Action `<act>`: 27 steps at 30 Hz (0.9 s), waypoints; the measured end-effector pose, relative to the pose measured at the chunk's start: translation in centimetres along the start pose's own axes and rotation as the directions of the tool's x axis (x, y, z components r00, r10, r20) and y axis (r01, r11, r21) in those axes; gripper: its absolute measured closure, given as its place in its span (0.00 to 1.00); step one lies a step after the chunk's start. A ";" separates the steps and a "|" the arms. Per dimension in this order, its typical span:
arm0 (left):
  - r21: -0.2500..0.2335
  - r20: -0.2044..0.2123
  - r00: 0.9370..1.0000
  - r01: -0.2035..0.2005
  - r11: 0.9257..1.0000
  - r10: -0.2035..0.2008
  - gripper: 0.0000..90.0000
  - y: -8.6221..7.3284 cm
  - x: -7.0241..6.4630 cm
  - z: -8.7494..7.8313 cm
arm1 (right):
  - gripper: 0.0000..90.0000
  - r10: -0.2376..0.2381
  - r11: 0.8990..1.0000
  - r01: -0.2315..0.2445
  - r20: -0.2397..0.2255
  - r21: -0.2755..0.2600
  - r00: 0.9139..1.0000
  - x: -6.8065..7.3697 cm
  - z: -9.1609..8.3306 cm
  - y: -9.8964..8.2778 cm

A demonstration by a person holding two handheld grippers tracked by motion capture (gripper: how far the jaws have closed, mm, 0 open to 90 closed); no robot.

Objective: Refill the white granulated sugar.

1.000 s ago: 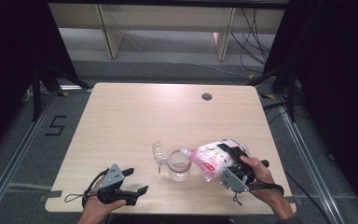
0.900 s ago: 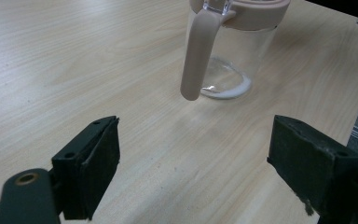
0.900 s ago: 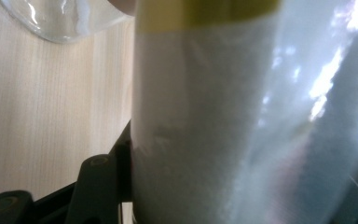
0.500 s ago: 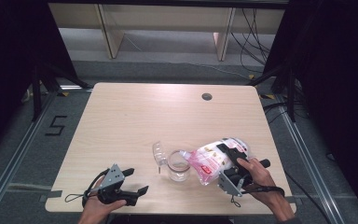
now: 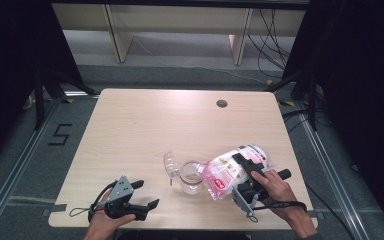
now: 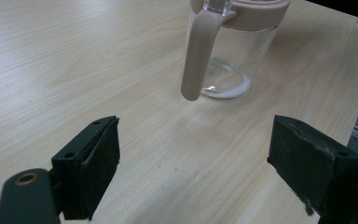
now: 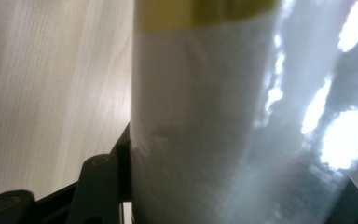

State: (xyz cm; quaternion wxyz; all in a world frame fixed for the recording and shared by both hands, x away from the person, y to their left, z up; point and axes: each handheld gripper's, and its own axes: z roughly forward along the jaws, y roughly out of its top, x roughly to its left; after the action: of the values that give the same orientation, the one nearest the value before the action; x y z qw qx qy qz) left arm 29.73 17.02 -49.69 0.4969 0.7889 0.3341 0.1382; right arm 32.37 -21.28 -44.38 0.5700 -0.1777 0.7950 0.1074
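Left tongs (image 5: 147,195) wide, empty, resting near counter (image 5: 145,130) front edge; open-lidded jar (image 5: 190,176) mid-front, thin white layer at bottom, barely filled; right tongs (image 5: 244,167) clamped on bag (image 5: 230,170), tipped over jar mouth, pour probably mostly left; path unobstructed, grommet (image 5: 222,103) well apart.

Counted in the high view: one light wooden table (image 5: 145,130); one clear glass jar (image 5: 191,176) with a flip lid, lower centre; one clear plastic bag with a pink and white label (image 5: 230,172), lower right; two black two-jaw grippers, lower left (image 5: 147,195) and lower right (image 5: 245,165); two hands; one dark round grommet (image 5: 222,103), upper right.
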 end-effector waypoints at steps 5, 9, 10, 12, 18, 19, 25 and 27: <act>0.000 0.000 1.000 -0.003 1.000 0.003 0.18 0.0 0.0 0.0 | 0.52 -0.001 1.000 0.002 -0.002 0.013 1.000 0.2 0.0 0.1; 0.000 -0.006 1.000 0.019 1.000 -0.019 0.18 -0.1 -0.1 0.0 | 0.52 -0.020 1.000 0.020 0.004 0.018 1.000 0.2 0.0 0.2; 0.001 -0.005 1.000 0.025 1.000 -0.025 0.18 -0.1 -0.2 0.1 | 0.52 -0.032 0.999 0.032 0.009 0.013 0.999 0.1 0.0 0.3; -0.001 0.002 1.000 0.017 1.000 -0.017 0.18 -0.1 -0.1 0.1 | 0.52 -0.088 0.996 0.088 0.013 0.032 0.996 0.1 -0.1 0.5; 0.000 0.005 1.000 -0.006 1.000 0.006 0.18 0.0 0.0 0.0 | 0.53 -0.125 0.992 0.124 0.017 0.038 0.992 0.0 -0.1 0.8; 0.001 -0.001 1.000 -0.003 1.000 0.003 0.18 0.0 -0.1 0.0 | 0.53 -0.146 0.989 0.145 0.026 0.026 0.989 -0.1 0.0 0.9; -0.005 0.002 1.000 0.026 1.000 -0.026 0.18 -0.1 -0.2 0.1 | 0.53 -0.135 0.990 0.134 0.019 0.042 0.991 0.0 -0.1 0.9; -0.002 0.004 1.000 0.020 1.000 -0.020 0.18 -0.1 -0.2 0.1 | 0.53 -0.139 0.989 0.138 0.020 0.050 0.990 0.1 -0.2 0.9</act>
State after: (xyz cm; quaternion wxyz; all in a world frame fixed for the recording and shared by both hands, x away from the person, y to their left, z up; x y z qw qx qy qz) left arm 29.62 16.84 -49.81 0.4998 0.7851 0.3410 0.1322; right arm 31.84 -20.53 -44.48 0.5895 -0.2175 0.7763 0.0504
